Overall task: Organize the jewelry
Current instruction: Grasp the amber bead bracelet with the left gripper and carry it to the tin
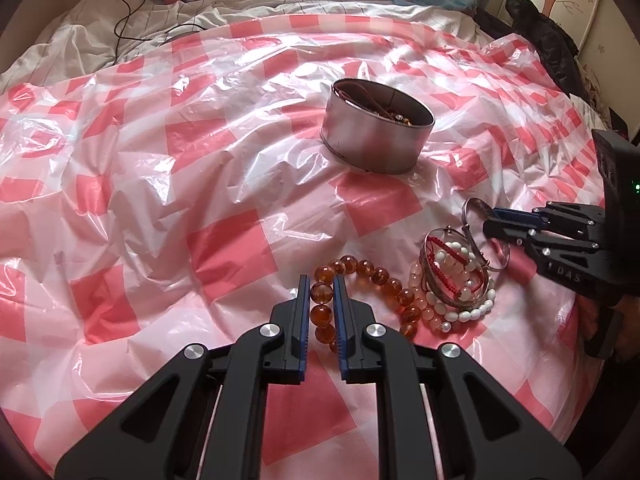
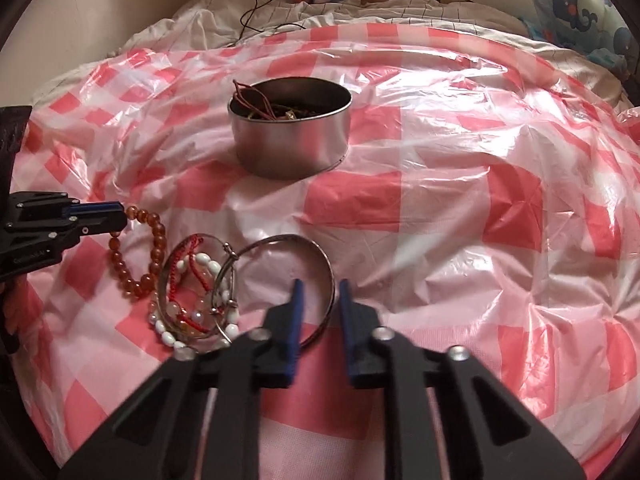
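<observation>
A round metal tin [image 1: 378, 128] [image 2: 290, 136] with cords and beads inside stands on the checked plastic sheet. An amber bead bracelet [image 1: 372, 276] [image 2: 154, 240] lies in front of it. My left gripper [image 1: 322, 286] [image 2: 116, 216] is shut on one of its amber beads. Beside it is a tangle of white-bead bracelets [image 1: 456, 276] [image 2: 192, 304] with red cord and thin bangles. A large silver bangle [image 2: 320, 256] [image 1: 472, 208] lies at its right. My right gripper [image 2: 318, 292] [image 1: 490, 224] straddles the bangle's rim, jaws slightly apart and not closed on it.
The pink and white checked plastic sheet [image 1: 200, 184] covers a rumpled bed. A black cable [image 1: 124, 20] lies on the white bedding at the back. Blue patterned pillows [image 2: 576, 4] and dark clothing [image 1: 552, 44] lie at the far edges.
</observation>
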